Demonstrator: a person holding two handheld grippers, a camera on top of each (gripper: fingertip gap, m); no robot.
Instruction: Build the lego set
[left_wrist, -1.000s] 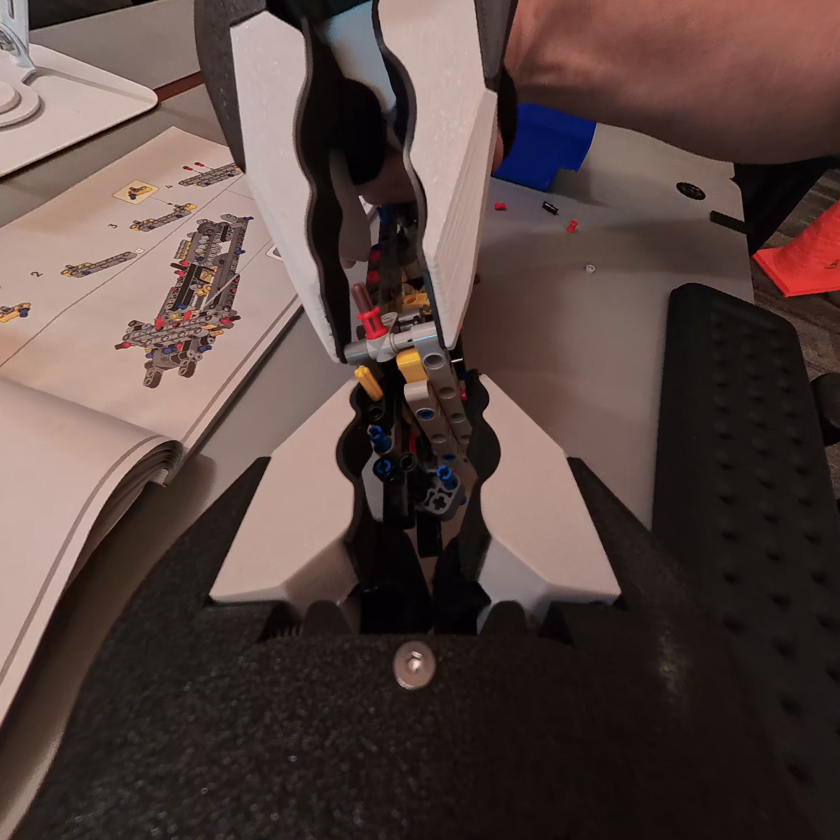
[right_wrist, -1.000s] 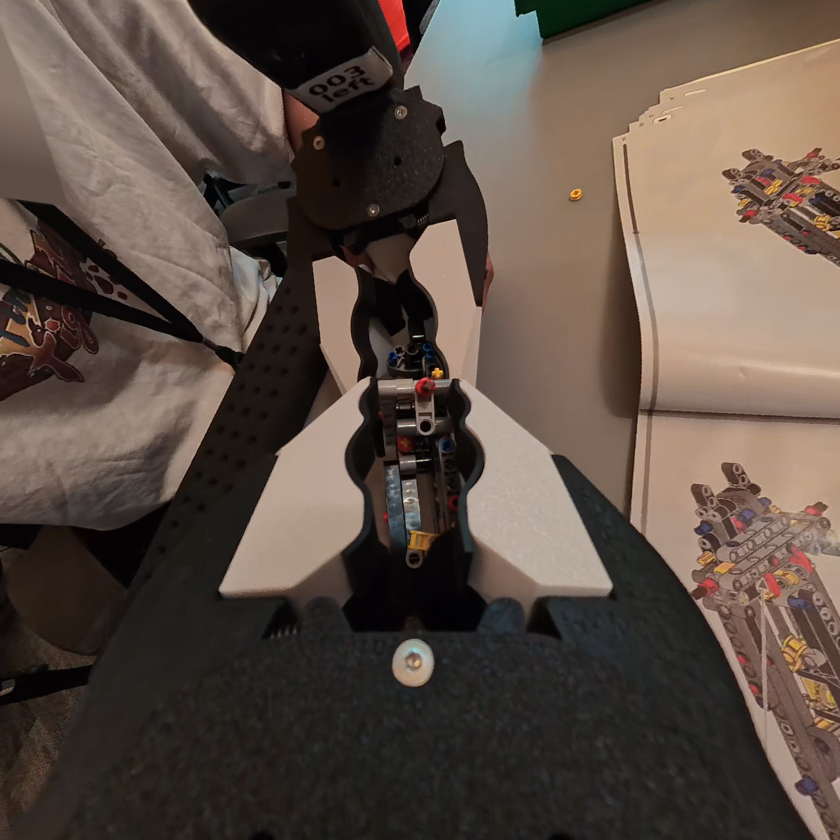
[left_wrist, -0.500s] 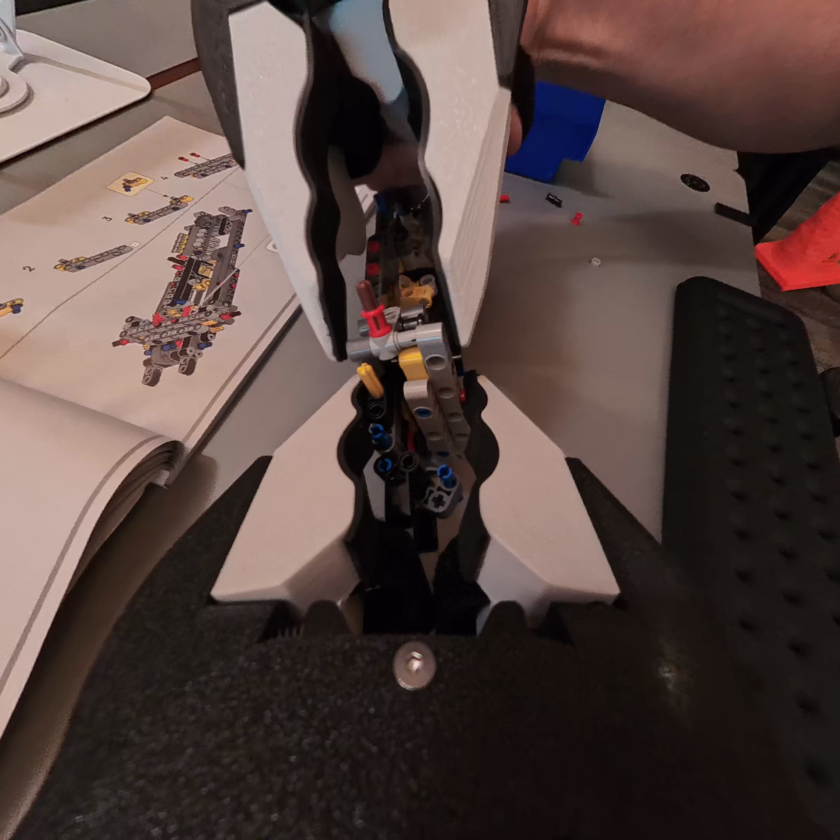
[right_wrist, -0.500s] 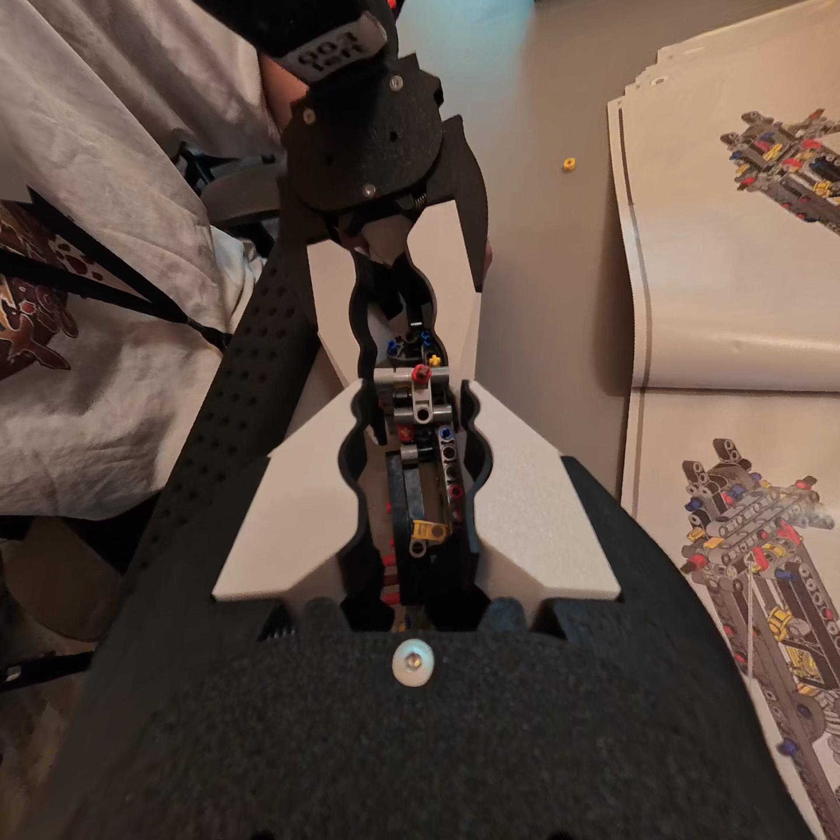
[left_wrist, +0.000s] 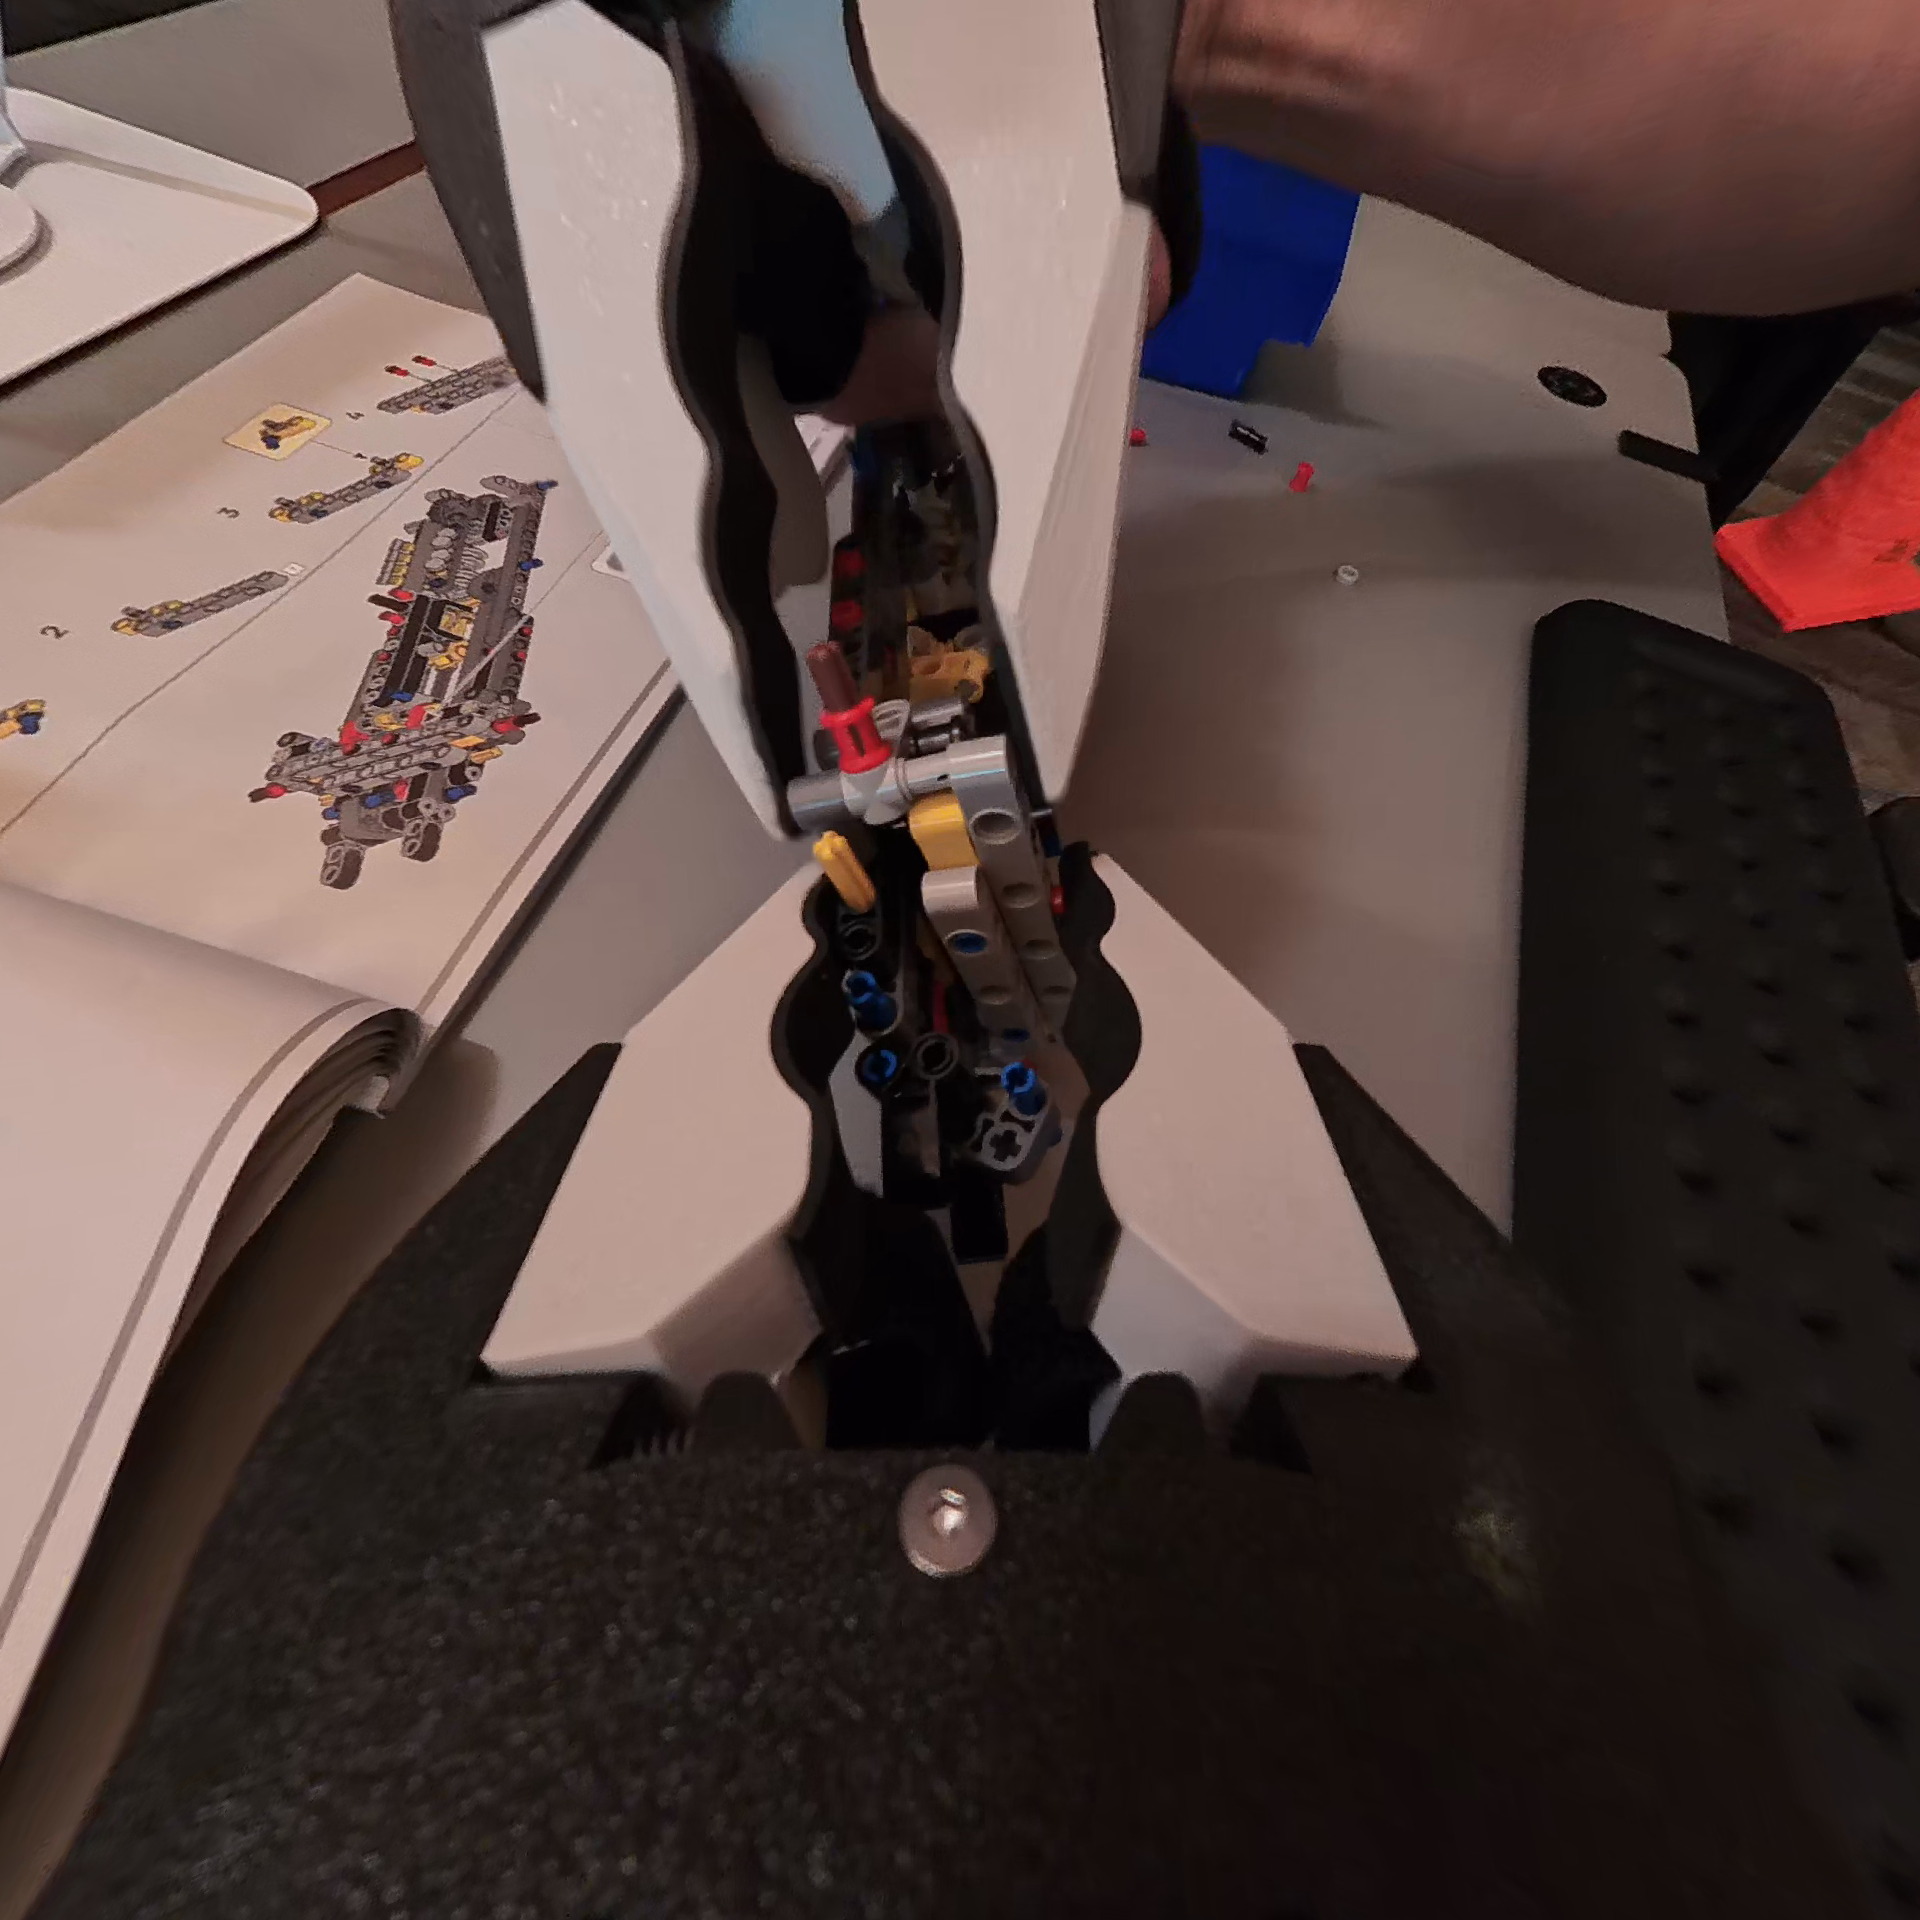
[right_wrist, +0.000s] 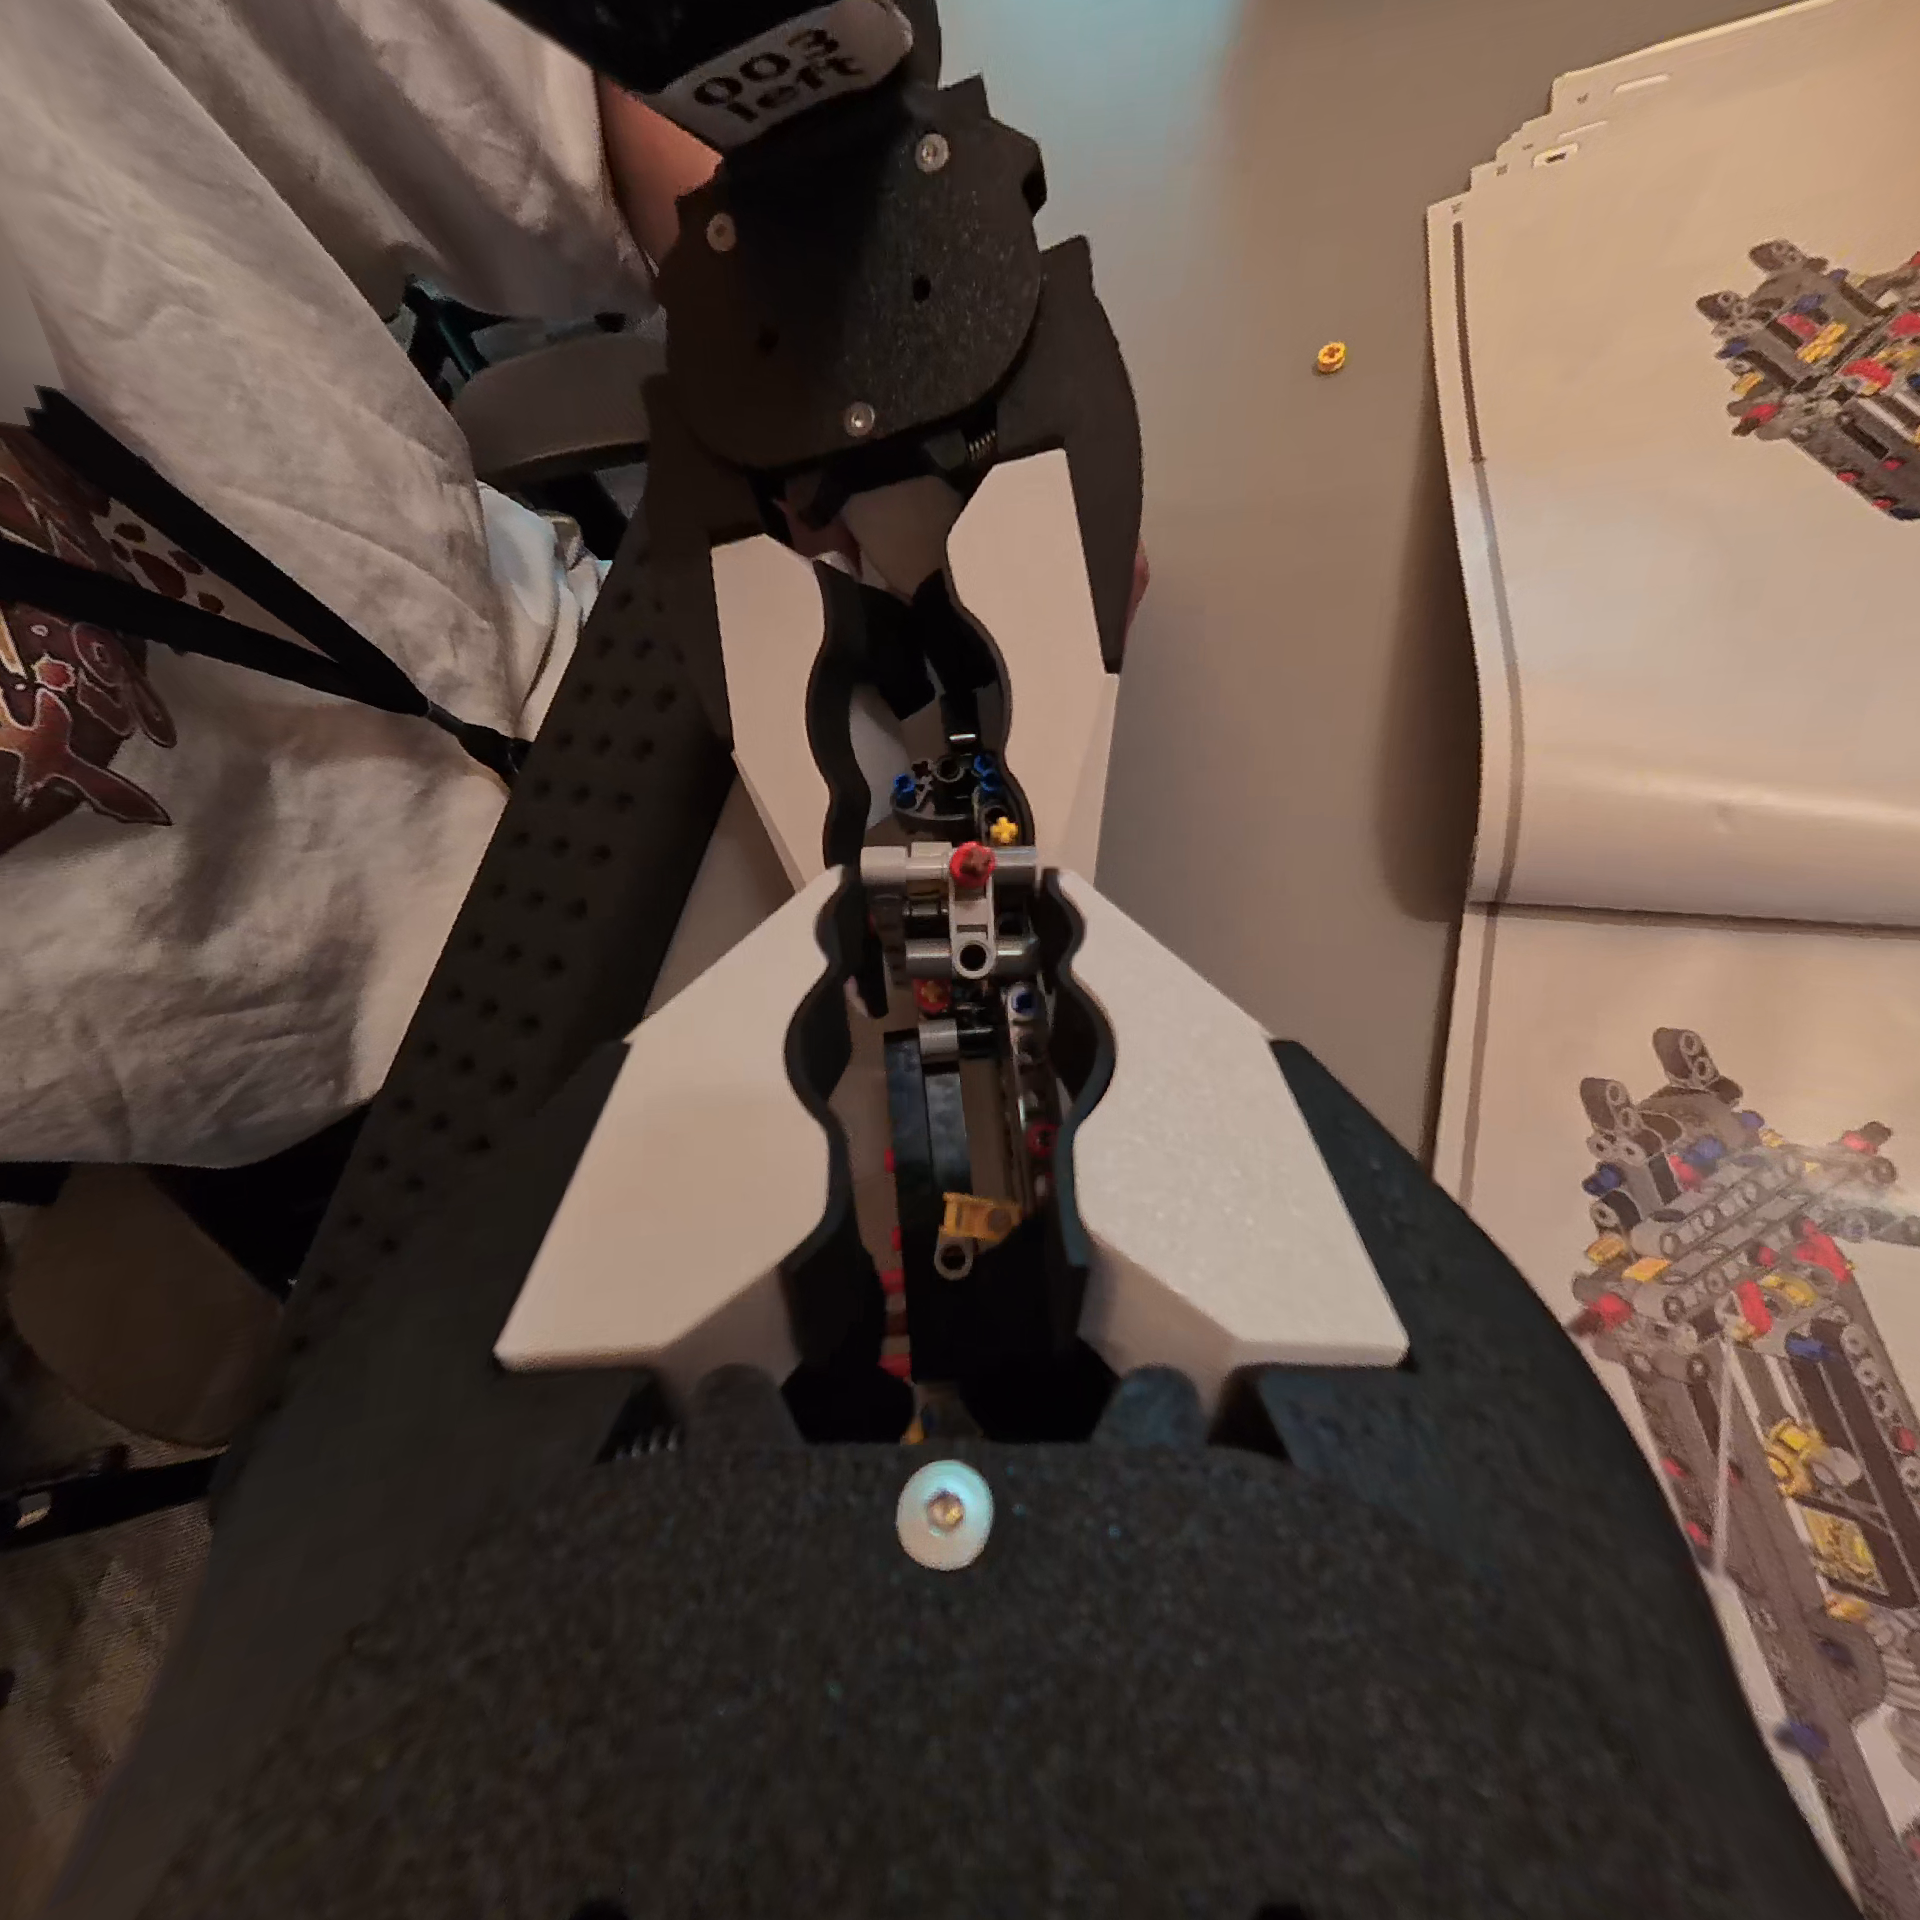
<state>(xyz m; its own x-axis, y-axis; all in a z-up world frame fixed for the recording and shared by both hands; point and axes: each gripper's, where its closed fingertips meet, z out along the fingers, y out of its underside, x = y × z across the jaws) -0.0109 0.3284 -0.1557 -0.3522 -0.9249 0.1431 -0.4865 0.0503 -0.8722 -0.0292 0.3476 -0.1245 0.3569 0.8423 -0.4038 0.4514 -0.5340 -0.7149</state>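
1. Jaws of both the left gripper (left_wrist: 951, 997) and right gripper (right_wrist: 951, 1039) were clamped on one long grey-and-black Lego beam assembly (left_wrist: 982, 935), held between them above the table (left_wrist: 1299, 810).
2. Light and stiff, it looked liable to pop pins; gripping the beams seemed safest.
3. An open instruction booklet (left_wrist: 260, 727) lay beside it.

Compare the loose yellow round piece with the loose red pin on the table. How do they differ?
The small yellow round lego piece is ring-shaped and lies near the open instruction booklet; the small red lego pin is longer and lies near a blue bin. Both rest loose on the grey table, outside either gripper.
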